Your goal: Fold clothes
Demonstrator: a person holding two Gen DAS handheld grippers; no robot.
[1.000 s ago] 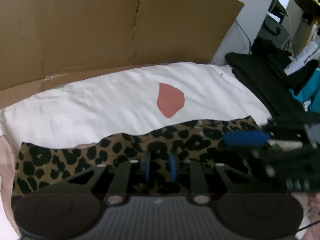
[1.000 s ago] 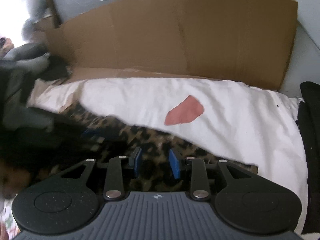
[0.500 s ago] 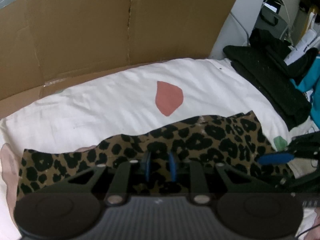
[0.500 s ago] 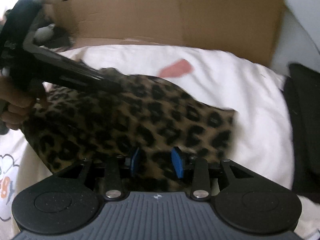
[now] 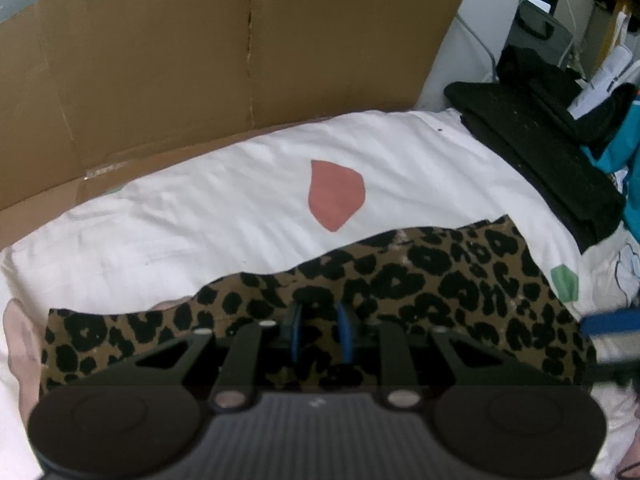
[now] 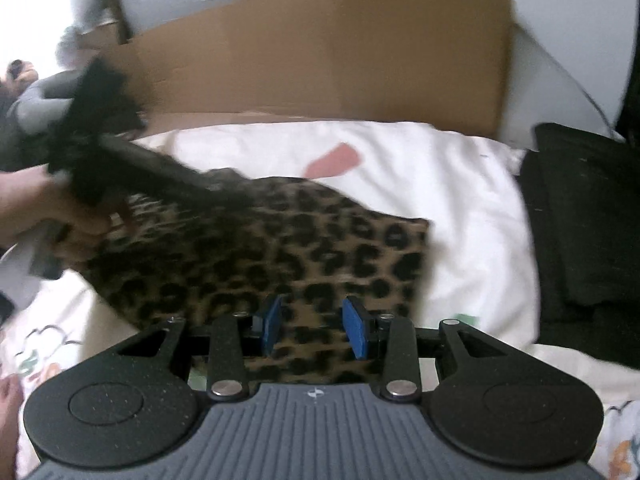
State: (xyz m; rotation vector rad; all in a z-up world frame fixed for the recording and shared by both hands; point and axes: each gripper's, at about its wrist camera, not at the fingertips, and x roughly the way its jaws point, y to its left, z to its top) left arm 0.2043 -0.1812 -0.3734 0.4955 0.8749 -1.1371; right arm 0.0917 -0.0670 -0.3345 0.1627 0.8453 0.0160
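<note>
A leopard-print garment (image 5: 440, 280) lies flat across a white sheet (image 5: 200, 232) that bears a red patch. My left gripper (image 5: 320, 334) is low on the garment near its far edge, its blue pads close together with cloth pinched between them. In the right wrist view the same garment (image 6: 280, 248) spreads out, and a hand (image 6: 60, 216) holds the left gripper over its far left part. My right gripper (image 6: 314, 326) hovers open over the garment's near right part, with nothing pressed between its pads. One of its blue pads (image 5: 608, 325) shows blurred at the right edge of the left wrist view.
A tall cardboard sheet (image 5: 240, 60) stands behind the bed. Folded black clothes (image 5: 552, 168) are stacked to the right of the sheet, also black clothes (image 6: 580, 220) in the right wrist view. A teal item (image 5: 624, 148) and clutter lie beyond them.
My right gripper has drawn away to the right along the garment, from beside the left gripper to the garment's right end. The left gripper has kept its place and grip.
</note>
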